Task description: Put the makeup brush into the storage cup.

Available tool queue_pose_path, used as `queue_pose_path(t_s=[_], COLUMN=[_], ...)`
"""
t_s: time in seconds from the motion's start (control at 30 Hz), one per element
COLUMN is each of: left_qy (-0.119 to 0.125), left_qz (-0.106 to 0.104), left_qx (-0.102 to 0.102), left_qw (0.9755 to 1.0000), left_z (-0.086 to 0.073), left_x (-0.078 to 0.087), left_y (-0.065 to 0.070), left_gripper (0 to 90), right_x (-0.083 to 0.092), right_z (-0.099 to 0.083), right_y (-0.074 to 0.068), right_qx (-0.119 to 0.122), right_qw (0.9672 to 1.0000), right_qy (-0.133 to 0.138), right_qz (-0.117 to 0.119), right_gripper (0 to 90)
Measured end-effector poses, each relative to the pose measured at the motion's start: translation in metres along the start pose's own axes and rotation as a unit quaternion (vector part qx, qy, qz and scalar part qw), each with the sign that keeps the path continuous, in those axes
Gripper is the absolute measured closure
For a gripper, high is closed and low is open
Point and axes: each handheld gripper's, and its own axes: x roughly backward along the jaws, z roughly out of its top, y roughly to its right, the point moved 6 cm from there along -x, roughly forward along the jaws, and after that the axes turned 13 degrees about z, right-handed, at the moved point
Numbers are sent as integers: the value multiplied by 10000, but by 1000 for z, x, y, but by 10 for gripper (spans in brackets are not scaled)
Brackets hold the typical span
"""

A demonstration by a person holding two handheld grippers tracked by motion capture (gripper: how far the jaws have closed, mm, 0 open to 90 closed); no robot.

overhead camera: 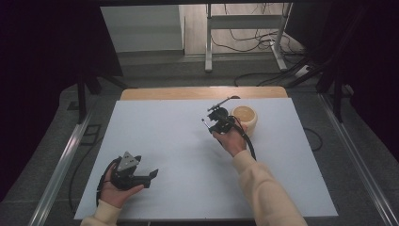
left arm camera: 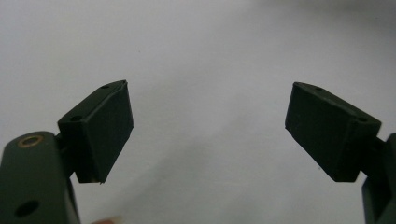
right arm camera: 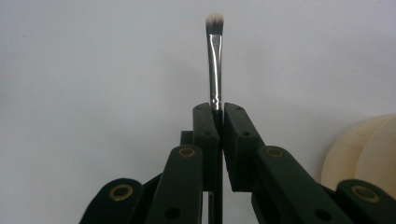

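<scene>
My right gripper point(right arm camera: 217, 110) is shut on a thin makeup brush point(right arm camera: 215, 70). The brush has a silver ferrule and a small white-tipped head, and it sticks straight out beyond the jaw tips. In the high view this right gripper point(overhead camera: 217, 118) is held above the white table, just left of a cream round pot point(overhead camera: 245, 118) whose edge point(right arm camera: 369, 149) also shows at the right of the right gripper view. My left gripper point(overhead camera: 151, 175) rests low at the table's near left, held in the person's hand. Its jaws stand wide apart over bare table, left gripper point(left arm camera: 208, 123) with nothing between them.
The white table top point(overhead camera: 179, 141) has a wooden strip along its far edge point(overhead camera: 202, 92). Beyond it stand a metal frame's legs point(overhead camera: 208, 42) and loose cables on the floor. Metal rails point(overhead camera: 61, 160) run along both sides of the table.
</scene>
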Motion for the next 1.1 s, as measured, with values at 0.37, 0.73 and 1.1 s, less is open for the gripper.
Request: queue_pose_path(t_s=[0.37,0.73,1.1], left_qy=[-9,-14,-26], left_qz=[3,3,8], left_qx=[-6,-14,-25], left_qw=[10000,10000,10000], left_z=[0,0,0], left_x=[0,-1,-1], left_y=[1,1,2], left_gripper=[153,153,153], right_x=[9,18,26], right_z=[-8,-15,-22], right_y=[-4,-8,-10], right_qx=[5,9,10], right_qw=[9998,9988,9969], right_qy=[112,316,538], right_qz=[173,363,568], right_gripper=[834,834,834])
